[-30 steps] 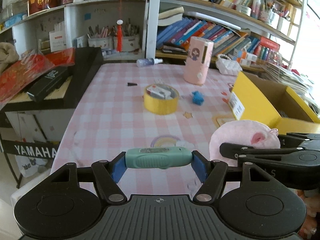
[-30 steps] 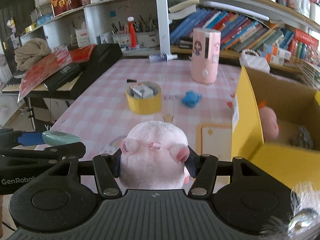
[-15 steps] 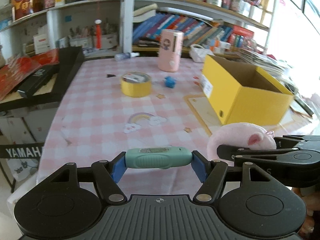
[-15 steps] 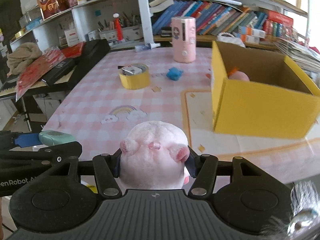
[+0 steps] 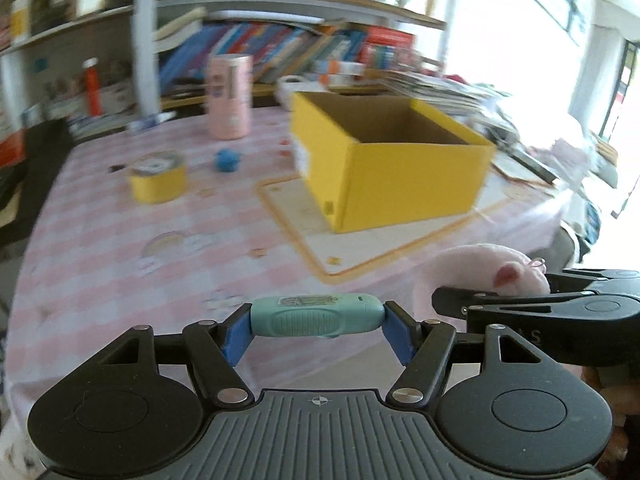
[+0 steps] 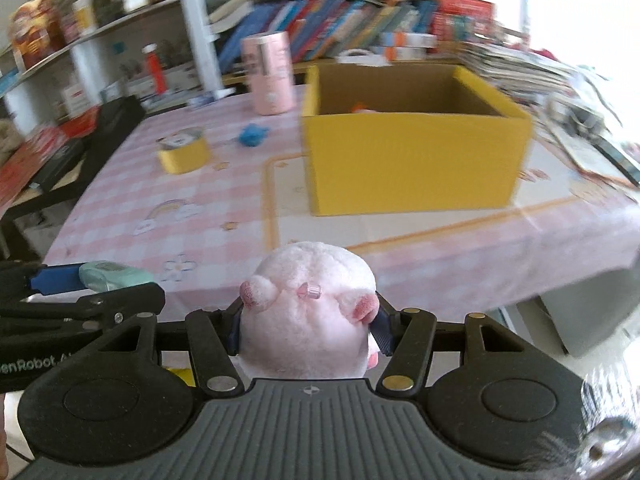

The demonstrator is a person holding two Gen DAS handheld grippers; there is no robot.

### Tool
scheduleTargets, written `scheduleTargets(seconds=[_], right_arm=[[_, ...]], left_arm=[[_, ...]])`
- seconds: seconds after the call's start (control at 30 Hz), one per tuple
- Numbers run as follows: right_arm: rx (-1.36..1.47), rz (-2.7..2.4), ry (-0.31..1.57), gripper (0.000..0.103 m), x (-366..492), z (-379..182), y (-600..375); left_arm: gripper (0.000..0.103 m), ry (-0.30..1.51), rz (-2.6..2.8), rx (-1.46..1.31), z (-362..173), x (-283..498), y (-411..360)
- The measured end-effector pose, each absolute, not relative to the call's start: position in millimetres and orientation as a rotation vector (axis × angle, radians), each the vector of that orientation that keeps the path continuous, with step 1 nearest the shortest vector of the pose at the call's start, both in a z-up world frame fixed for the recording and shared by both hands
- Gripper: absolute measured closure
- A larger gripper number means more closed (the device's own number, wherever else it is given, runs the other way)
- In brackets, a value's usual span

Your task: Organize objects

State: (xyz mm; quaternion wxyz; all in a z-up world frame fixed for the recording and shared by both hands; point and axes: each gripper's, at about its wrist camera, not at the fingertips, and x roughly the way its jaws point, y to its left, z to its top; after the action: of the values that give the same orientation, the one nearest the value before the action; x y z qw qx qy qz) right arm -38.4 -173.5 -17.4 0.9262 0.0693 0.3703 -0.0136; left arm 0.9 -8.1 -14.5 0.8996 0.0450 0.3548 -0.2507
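The teal device (image 5: pixel 316 316) lies crosswise between the jaws of the left gripper (image 5: pixel 316 322), pinched end to end by the blue pads (image 5: pixel 236 338), so the jaws are closed onto it about as wide as the device is long. It is held in the air, over the near edge of the table (image 5: pixel 120 248). Just to the right of these jaws, the pink plush toy (image 6: pixel 310 312) sits squeezed between the jaws of the right gripper (image 6: pixel 308 328), its two darker pink ears pointing up; the jaws are partly closed, pressing into its soft sides. This toy too hangs off the table, in front of the near edge.

Ahead of both pairs of jaws and a little to the right stands the open yellow box (image 6: pixel 412 164), resting on a cream mat with an orange border (image 6: pixel 276 200). Something pink and orange (image 6: pixel 362 109) shows inside the box against its back wall, too hidden to identify. Ahead and to the left of the jaws, well apart from the box, a yellow roll of tape (image 6: pixel 184 154) lies flat on the pink checked cloth, with a small pale item in its middle. Beyond it, between tape and box, is a small blue object (image 6: pixel 252 135), and farther back a pink cylinder (image 6: pixel 269 78) stands upright. Behind the table, shelves of books (image 6: pixel 340 28) fill the background, blurred.
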Motion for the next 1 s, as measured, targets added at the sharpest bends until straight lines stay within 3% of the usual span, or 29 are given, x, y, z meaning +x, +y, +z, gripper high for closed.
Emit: scheduleTargets(seconds=[0.47,1.0], right_arm=[[0.213,-0.187,0.747,0.047,-64,-16,-233],[0.218,-0.187,0.756,0.047,-36,-16,-268]], left_arm=[[0.035,0.720,-0.671,0.164,-13,0,-70],[0.035,0.699,-0.667,0.181,-11,23,-106]])
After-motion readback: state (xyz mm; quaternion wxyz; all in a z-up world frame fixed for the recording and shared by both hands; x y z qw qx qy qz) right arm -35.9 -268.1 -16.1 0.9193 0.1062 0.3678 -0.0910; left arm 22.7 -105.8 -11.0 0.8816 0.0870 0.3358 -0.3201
